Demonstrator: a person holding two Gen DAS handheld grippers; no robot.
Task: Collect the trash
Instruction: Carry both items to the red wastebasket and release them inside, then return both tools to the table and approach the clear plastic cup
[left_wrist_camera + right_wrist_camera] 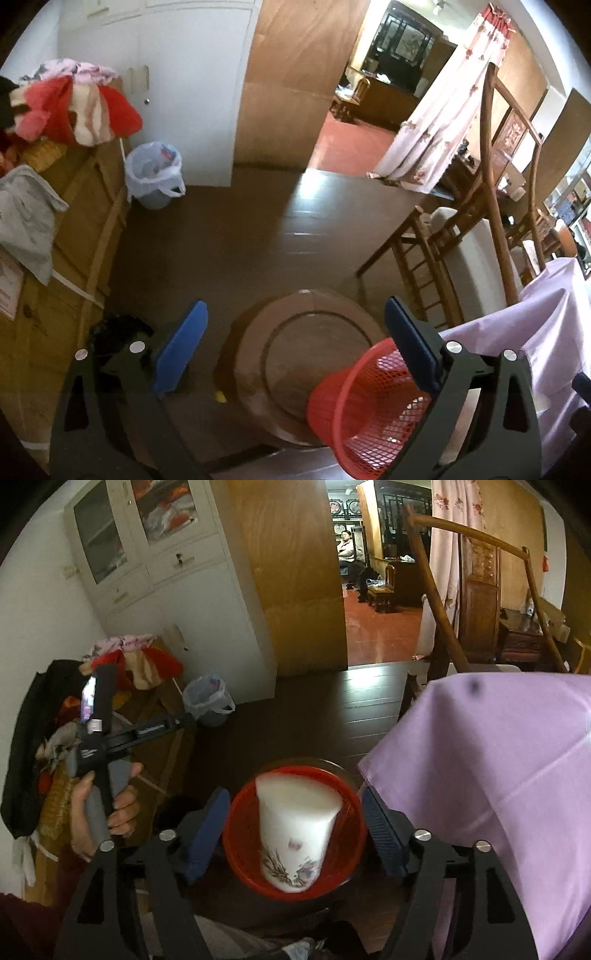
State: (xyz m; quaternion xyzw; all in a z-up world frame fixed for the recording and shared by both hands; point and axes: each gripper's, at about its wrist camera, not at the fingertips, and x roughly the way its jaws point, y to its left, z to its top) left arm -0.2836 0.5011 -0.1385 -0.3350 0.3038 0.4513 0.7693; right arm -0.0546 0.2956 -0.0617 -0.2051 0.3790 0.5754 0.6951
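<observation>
A red mesh wastebasket [364, 402] stands on a round wooden stool [295, 354]. It also shows in the right wrist view [295, 830], seen from above. A white paper cup [295, 834] with a floral print is blurred between my right gripper's [295, 834] open blue pads, over the basket's mouth; neither pad touches it. My left gripper [295, 347] is open and empty above the stool, its right pad [412, 347] by the basket's rim. The person's hand holds the left gripper's handle [99, 797] at the left of the right wrist view.
A lilac tablecloth [498, 794] covers the table at right. A lined blue bin [155, 177] stands by the white cabinet [166, 572]. A wooden chest [55, 277] piled with clothes is at left. Wooden chairs [491, 221] stand behind the table. A small yellow scrap [221, 396] lies on the floor.
</observation>
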